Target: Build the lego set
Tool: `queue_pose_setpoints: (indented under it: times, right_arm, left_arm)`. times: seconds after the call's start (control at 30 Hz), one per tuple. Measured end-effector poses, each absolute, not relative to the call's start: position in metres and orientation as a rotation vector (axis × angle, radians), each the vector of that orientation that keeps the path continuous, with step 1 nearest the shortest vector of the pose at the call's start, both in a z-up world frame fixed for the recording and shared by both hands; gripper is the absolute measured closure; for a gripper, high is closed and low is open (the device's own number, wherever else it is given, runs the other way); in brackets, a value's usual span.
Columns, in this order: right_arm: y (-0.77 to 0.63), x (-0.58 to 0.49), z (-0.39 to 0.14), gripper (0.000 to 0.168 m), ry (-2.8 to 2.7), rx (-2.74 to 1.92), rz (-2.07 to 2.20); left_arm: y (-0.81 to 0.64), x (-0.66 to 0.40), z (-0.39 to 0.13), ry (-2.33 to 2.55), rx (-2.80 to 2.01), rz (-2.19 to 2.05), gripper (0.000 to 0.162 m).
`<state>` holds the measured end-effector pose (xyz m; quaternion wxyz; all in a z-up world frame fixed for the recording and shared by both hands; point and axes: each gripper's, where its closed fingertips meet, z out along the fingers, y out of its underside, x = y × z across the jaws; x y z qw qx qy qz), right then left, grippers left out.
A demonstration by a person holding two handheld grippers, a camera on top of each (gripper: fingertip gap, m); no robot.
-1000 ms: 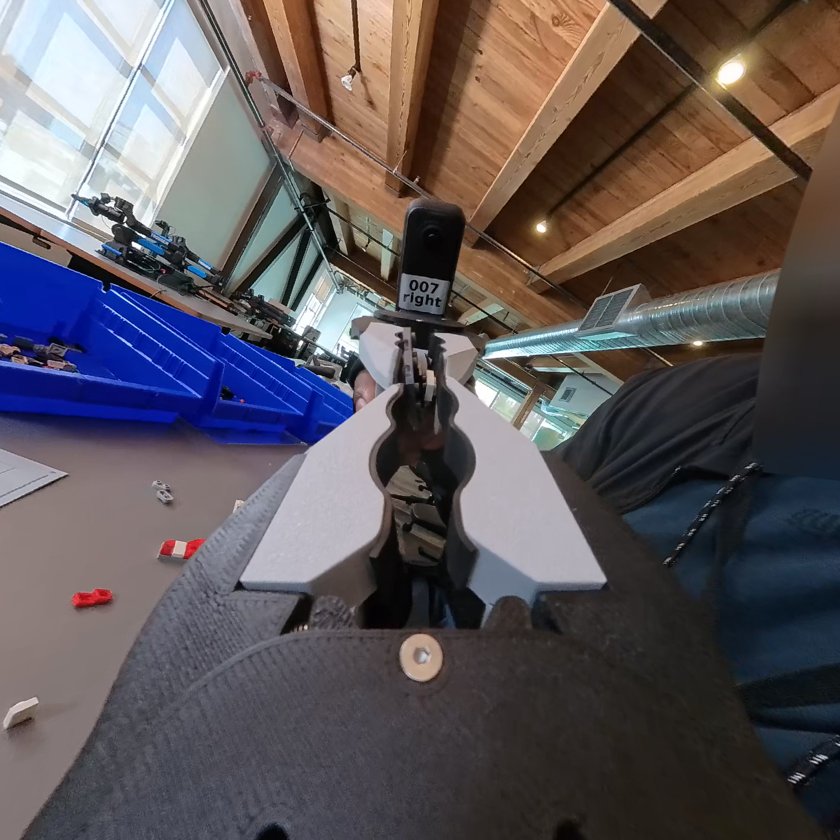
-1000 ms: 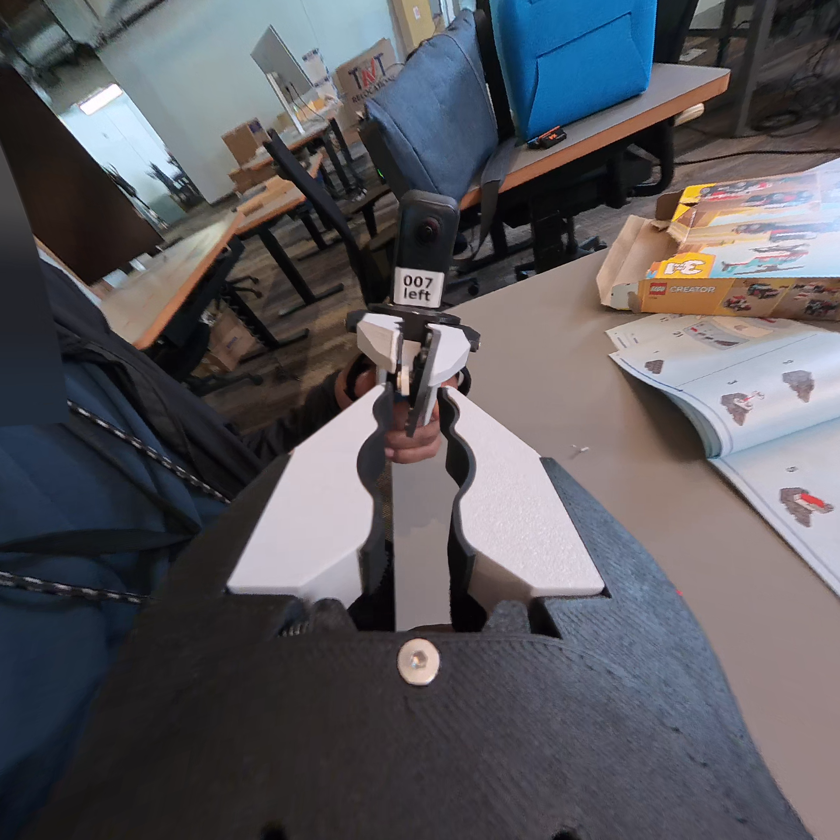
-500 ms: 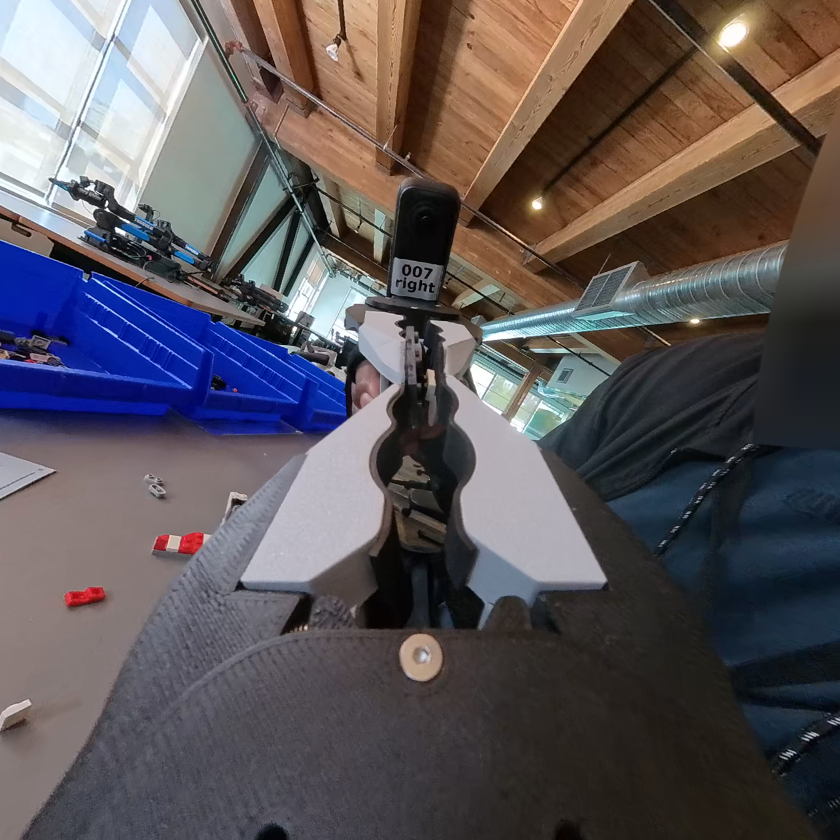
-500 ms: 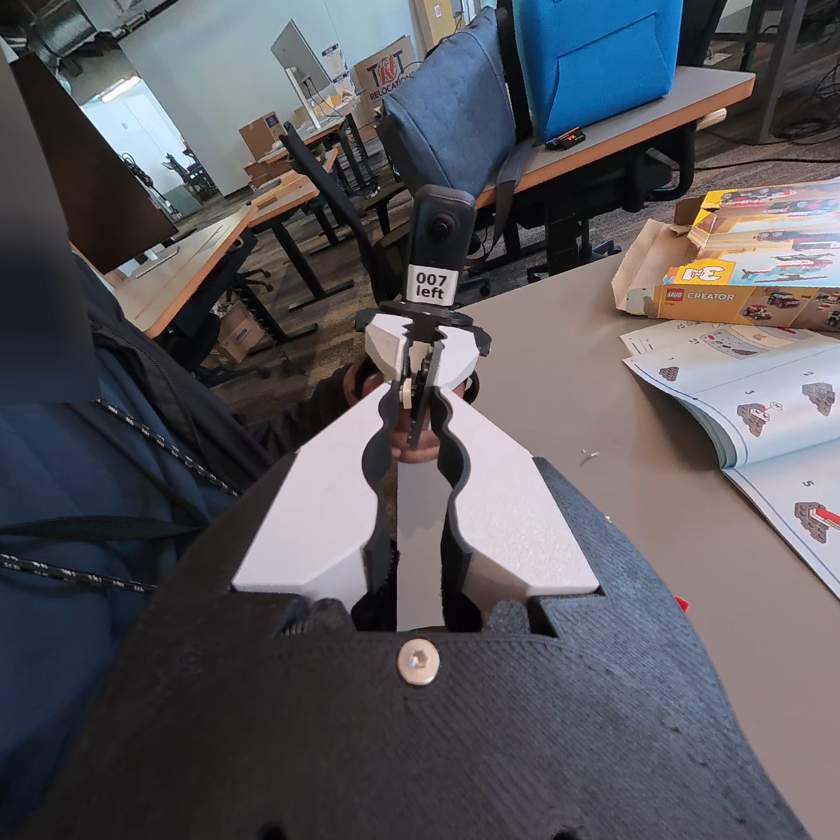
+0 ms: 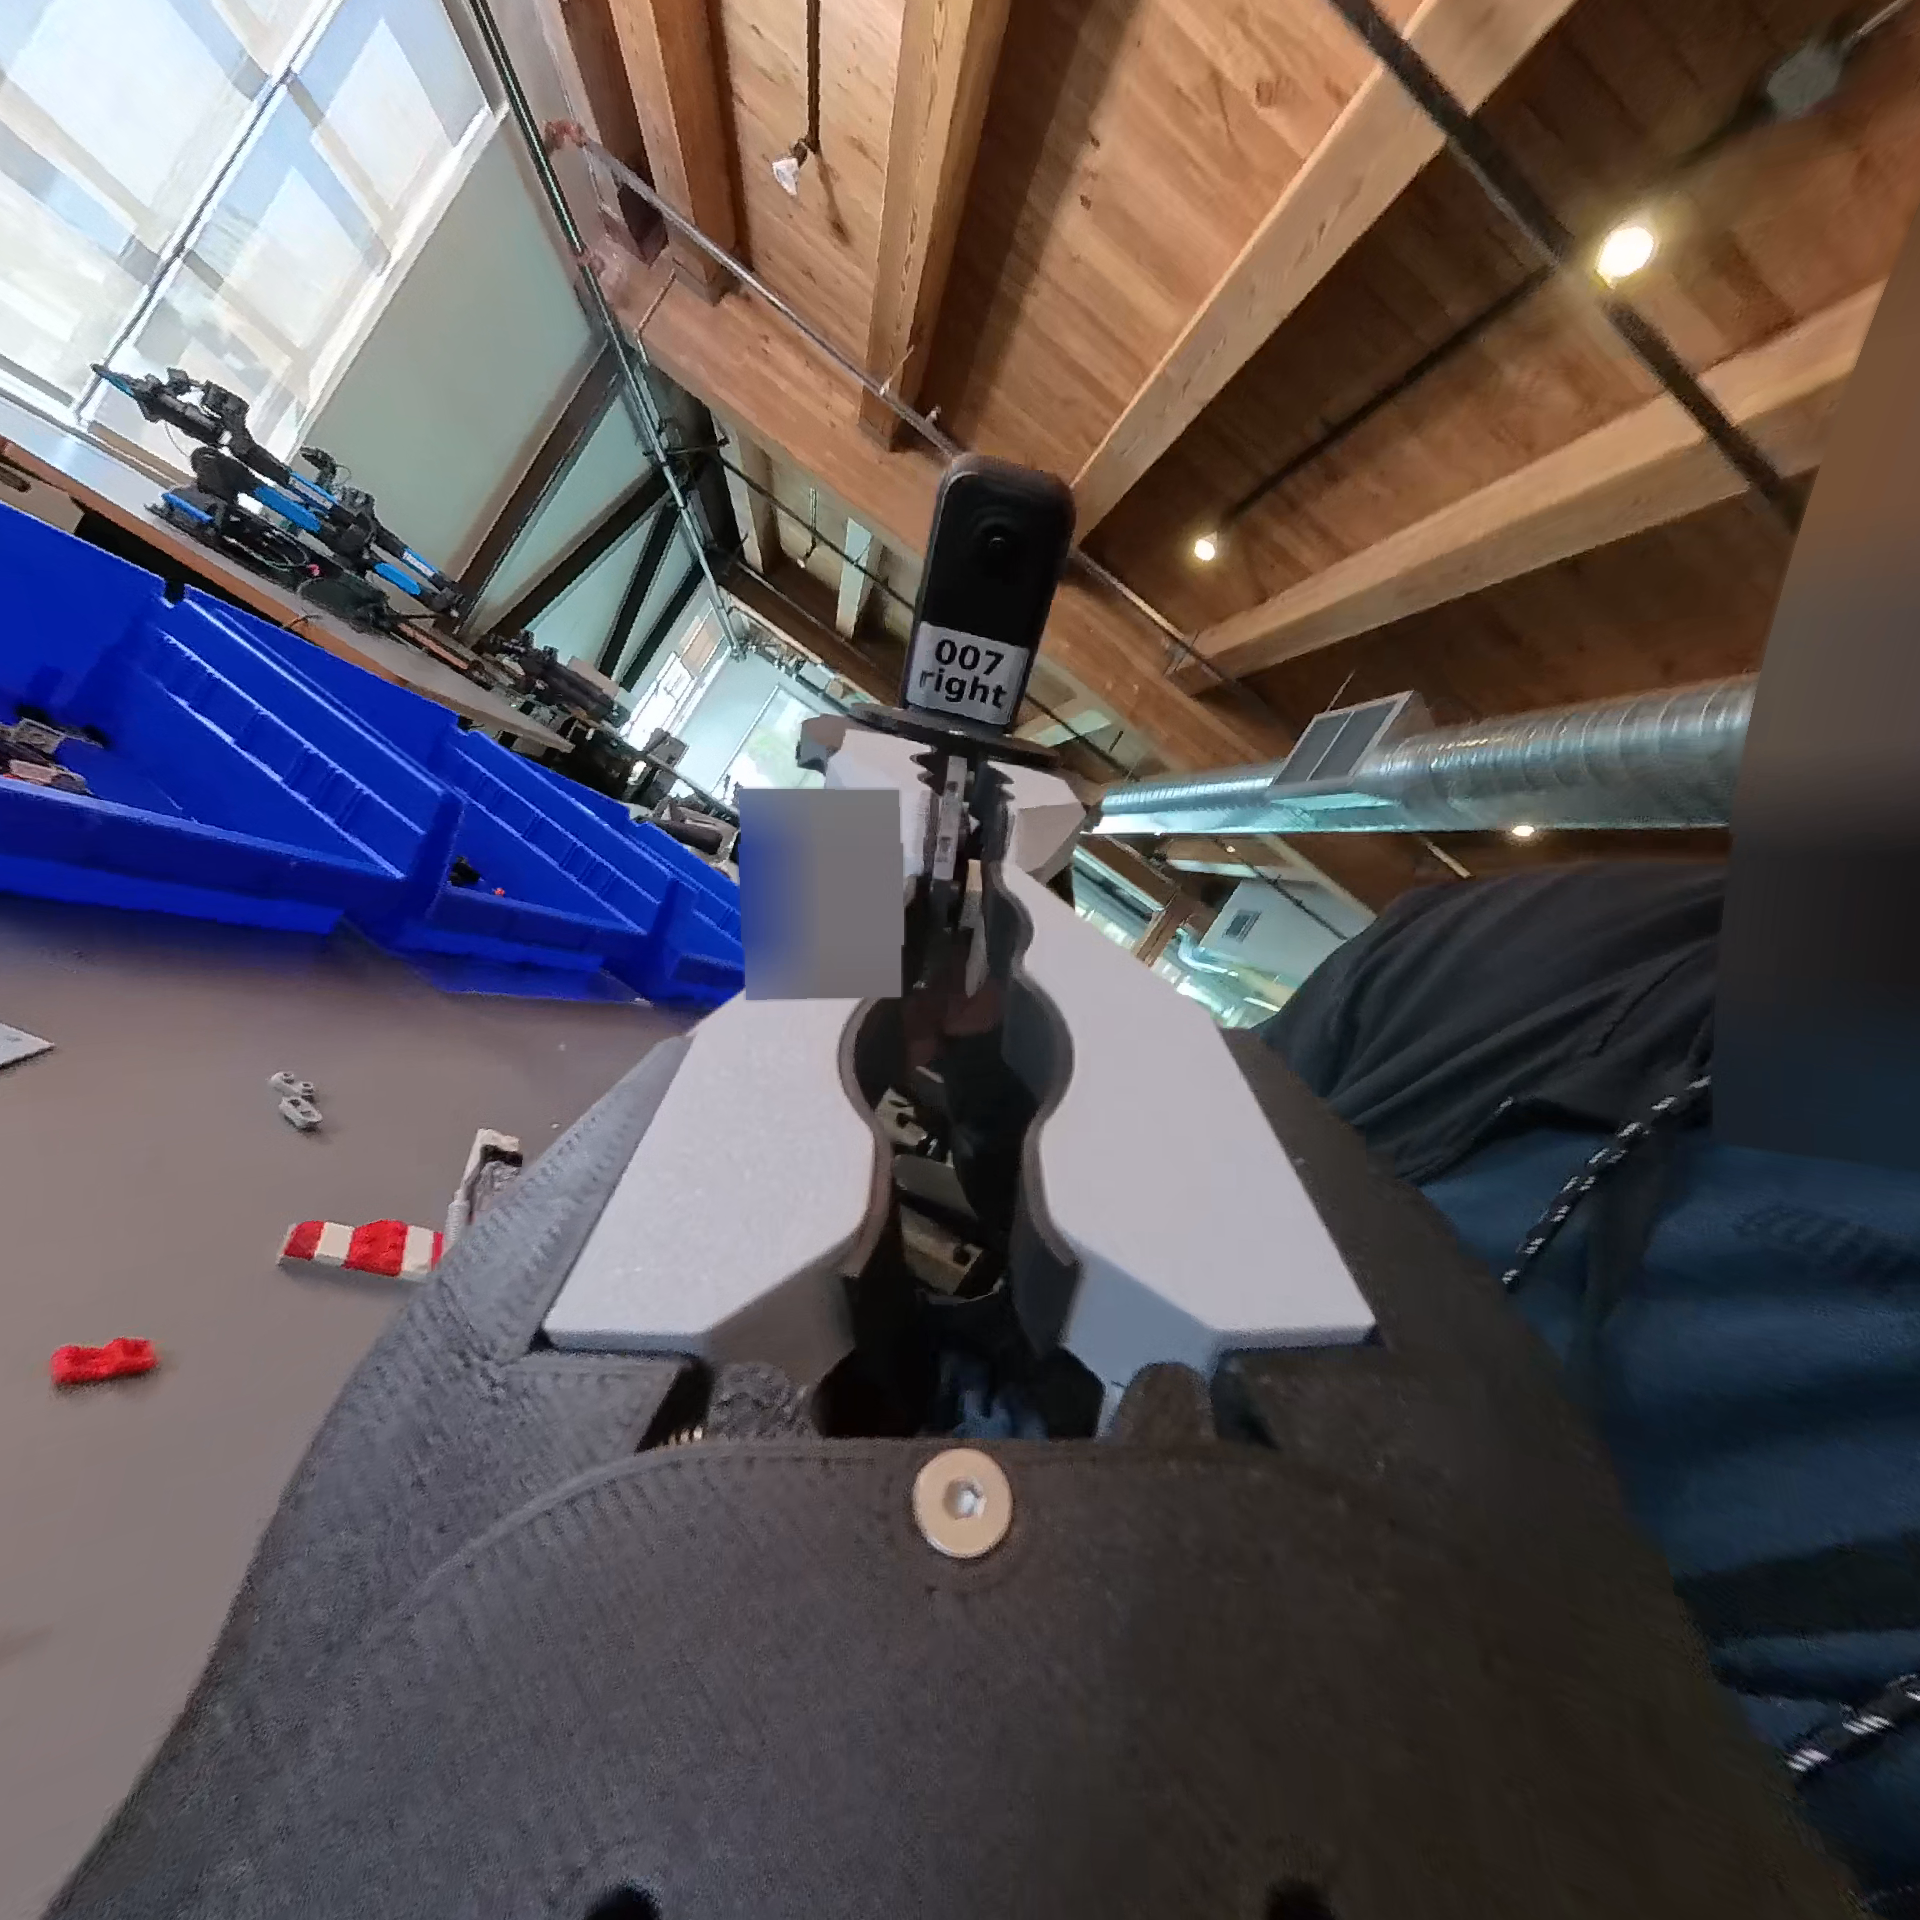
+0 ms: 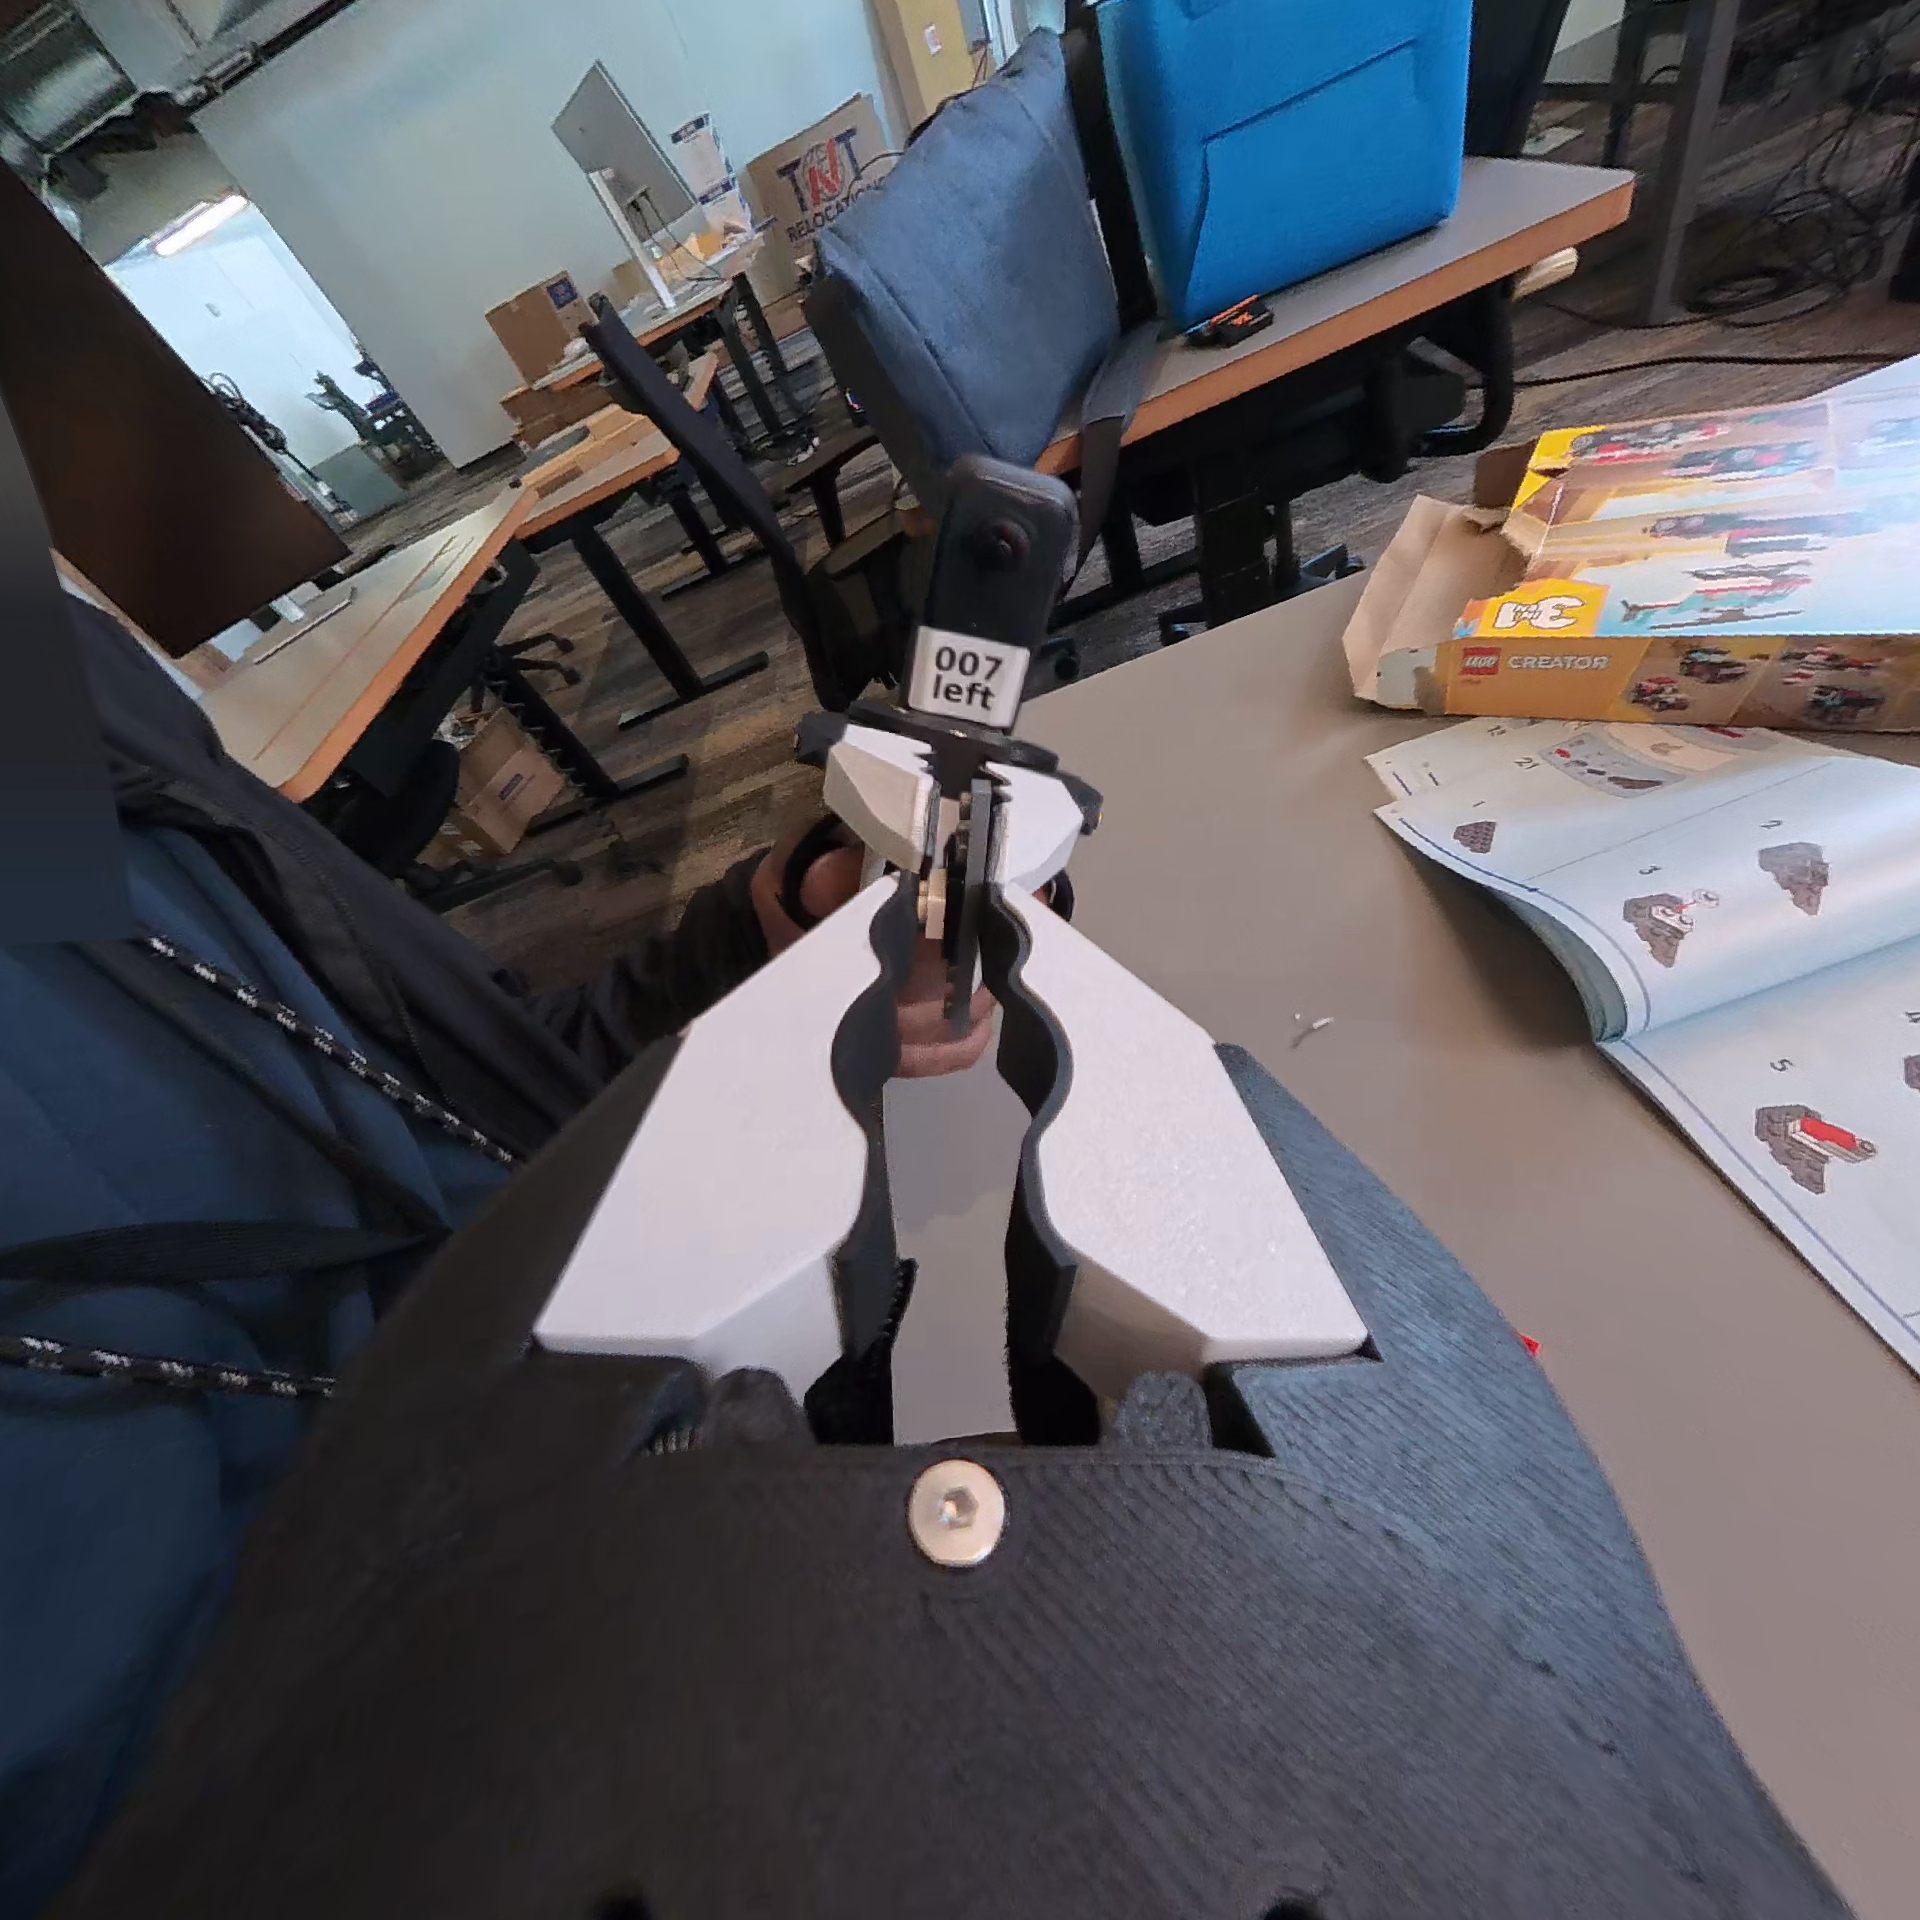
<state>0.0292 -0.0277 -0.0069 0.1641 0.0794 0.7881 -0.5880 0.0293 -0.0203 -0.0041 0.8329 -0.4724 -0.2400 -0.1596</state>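
My two grippers meet tip to tip in the air above the grey table (image 6: 1351,1195). In the right wrist view my right gripper (image 6: 951,914) is closed to a narrow gap around a small tan lego piece (image 6: 935,914). The left gripper (image 6: 966,831) faces it, shut on a thin dark lego piece (image 6: 966,966) that hangs down between my fingers. In the left wrist view my left gripper (image 5: 951,914) points at the right gripper (image 5: 951,821). The pieces there are dark and hard to make out, and a blurred patch hides my left fingertip.
Blue bins (image 5: 260,790) line the table's far side. Loose on the table lie a red-and-white brick (image 5: 358,1247), a small red piece (image 5: 104,1361) and small grey pieces (image 5: 296,1099). The lego box (image 6: 1662,644) and an open instruction booklet (image 6: 1714,935) lie at right. A person's dark-blue jacket (image 6: 156,1143) is close by. Less than 4 cm separates the two grippers' tips.
Both grippers stay tip to tip and shut. They only wobble a little; the left wrist view has tilted slightly and the table pieces shift a bit left in it.
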Motion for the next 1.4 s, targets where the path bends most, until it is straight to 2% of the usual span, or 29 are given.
queue_pose_setpoints:
  times: [0.13, 0.7, 1.4]
  right_arm:
    - [-0.028, 0.029, -0.005, 0.156, 2.241, 0.222, -1.7]
    - [-0.028, 0.038, 0.003, 0.155, 2.197, 0.149, -1.728]
    - [-0.029, 0.031, -0.001, 0.157, 2.1, 0.263, -1.728]
  left_arm:
    - [-0.024, 0.03, -0.003, -0.506, -1.0, -0.326, 0.145]
    - [-0.019, 0.041, 0.002, -0.431, -1.032, -0.3, 0.152]
    - [-0.023, 0.035, 0.0, -0.467, -1.007, -0.325, 0.152]
